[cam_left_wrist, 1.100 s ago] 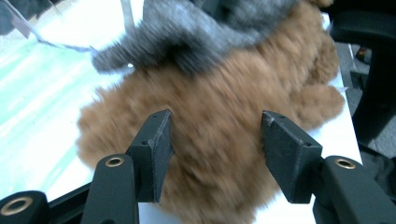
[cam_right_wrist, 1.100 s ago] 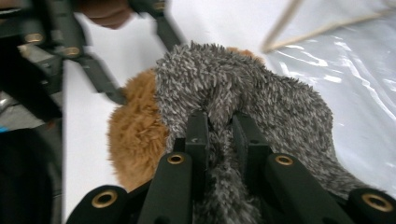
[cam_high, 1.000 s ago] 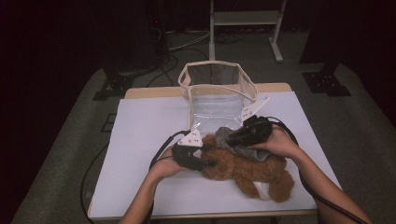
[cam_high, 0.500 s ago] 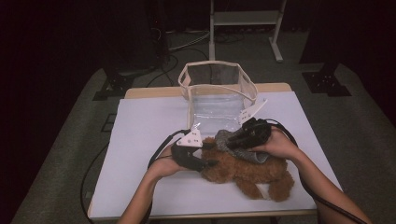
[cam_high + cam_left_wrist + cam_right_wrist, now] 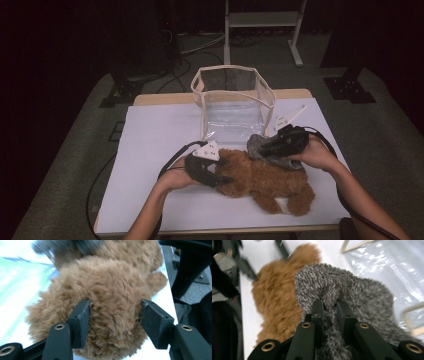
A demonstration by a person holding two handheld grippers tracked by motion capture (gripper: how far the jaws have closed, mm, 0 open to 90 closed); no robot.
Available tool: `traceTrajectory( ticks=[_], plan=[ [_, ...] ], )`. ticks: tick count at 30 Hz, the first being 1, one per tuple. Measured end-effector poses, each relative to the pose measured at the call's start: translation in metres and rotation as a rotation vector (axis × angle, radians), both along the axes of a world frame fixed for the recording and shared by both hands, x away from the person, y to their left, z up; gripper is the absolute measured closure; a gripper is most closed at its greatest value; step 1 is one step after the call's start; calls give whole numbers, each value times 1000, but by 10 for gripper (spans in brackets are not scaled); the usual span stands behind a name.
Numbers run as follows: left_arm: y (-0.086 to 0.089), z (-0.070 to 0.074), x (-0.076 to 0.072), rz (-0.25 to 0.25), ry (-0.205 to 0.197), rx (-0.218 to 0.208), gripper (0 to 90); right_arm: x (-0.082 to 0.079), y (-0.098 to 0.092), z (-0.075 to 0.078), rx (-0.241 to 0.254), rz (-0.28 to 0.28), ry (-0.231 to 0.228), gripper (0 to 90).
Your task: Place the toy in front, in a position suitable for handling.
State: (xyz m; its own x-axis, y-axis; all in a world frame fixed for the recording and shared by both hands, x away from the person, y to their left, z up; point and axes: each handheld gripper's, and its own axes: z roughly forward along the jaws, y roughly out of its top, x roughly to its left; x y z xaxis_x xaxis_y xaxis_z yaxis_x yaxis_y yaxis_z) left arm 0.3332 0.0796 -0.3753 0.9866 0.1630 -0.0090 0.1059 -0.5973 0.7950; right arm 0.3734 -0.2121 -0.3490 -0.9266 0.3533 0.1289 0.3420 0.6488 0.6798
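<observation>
Step judged: grey plush being pulled off or away from the brown bear, likely for packing into the clear bag (image 5: 234, 102) past the jaws.

- Right gripper (image 5: 329, 305): jaws clenched on a pinched ridge of the grey plush (image 5: 352, 290). Fur is bunched between the pads; the rest of it spreads ahead of and to both sides of the jaws. In the high view the right gripper (image 5: 280, 142) sits on the grey plush (image 5: 257, 143), which touches the bear (image 5: 260, 180) at its upper edge.
- Left gripper (image 5: 113, 315): the jaws have just been opening, and the bear (image 5: 110, 287) sits between them, head or body lobe filling the gap. Pads touch the fur at both sides, but a firm grip cannot be confirmed; a light hold at most. The high view shows the left gripper (image 5: 205, 167) at the bear's desk-side end.

To be done well:
- Bear to be re-gripped firmly before any pull, else it gets dragged along with the grey piece.
- Pinch on grey fur looks shallow; a deeper bite is advised if slipping is felt.
- Grey plush to be lifted up and away from the left jaws, not slid across the desk (image 5: 160, 130).
- Bag mouth faces up beyond the right jaws; its soft walls may fold inward, so entry should be from above.
</observation>
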Motion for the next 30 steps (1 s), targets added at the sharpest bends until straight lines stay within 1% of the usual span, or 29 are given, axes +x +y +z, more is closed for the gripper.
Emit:
traceTrajectory(
  ticks=[2,3,4,6,8,10,11,13,17,19,21,25,26,27,28,29,30],
  plan=[
    [-2,4,2,7,-14,-27,389,-6,2,-6,20,21,15,777],
    [-3,6,3,8,-14,-27,380,-9,3,-7,25,33,12,777],
    [-6,7,4,8,-15,-22,373,-13,4,-7,30,38,14,778],
    [-11,6,5,-5,-11,-7,371,-19,6,-7,37,71,10,779],
    [-15,2,2,-33,11,14,399,-25,8,-5,26,88,-4,779],
    [-16,-1,-2,-51,27,27,414,-26,6,-3,30,96,-13,779],
    [-16,-2,-3,-54,31,34,421,-25,4,-2,36,89,-10,779],
    [-15,-2,-6,-62,27,41,430,-23,-2,2,50,74,-16,778],
    [-11,-2,-11,-85,27,57,429,-18,-17,7,77,28,-22,777],
    [-10,-1,-13,-93,24,58,428,-19,-22,7,78,27,-9,777],
    [-10,2,-13,-101,23,59,420,-23,-22,4,70,43,2,777],
    [-11,13,-10,-78,-5,34,357,-33,-16,-3,72,73,13,779],
    [-12,15,-9,-66,-18,22,340,-35,-16,-3,74,78,13,779],
    [-14,16,-8,-48,-24,20,312,-36,-16,-4,81,83,14,779],
    [-15,16,-5,-36,-25,26,301,-38,-17,-4,86,89,20,779],
    [-17,14,-4,-29,-12,29,301,-39,-17,-3,92,100,23,779],
    [-19,10,-4,-41,6,50,317,-40,-17,-2,92,106,23,779]
  ],
)
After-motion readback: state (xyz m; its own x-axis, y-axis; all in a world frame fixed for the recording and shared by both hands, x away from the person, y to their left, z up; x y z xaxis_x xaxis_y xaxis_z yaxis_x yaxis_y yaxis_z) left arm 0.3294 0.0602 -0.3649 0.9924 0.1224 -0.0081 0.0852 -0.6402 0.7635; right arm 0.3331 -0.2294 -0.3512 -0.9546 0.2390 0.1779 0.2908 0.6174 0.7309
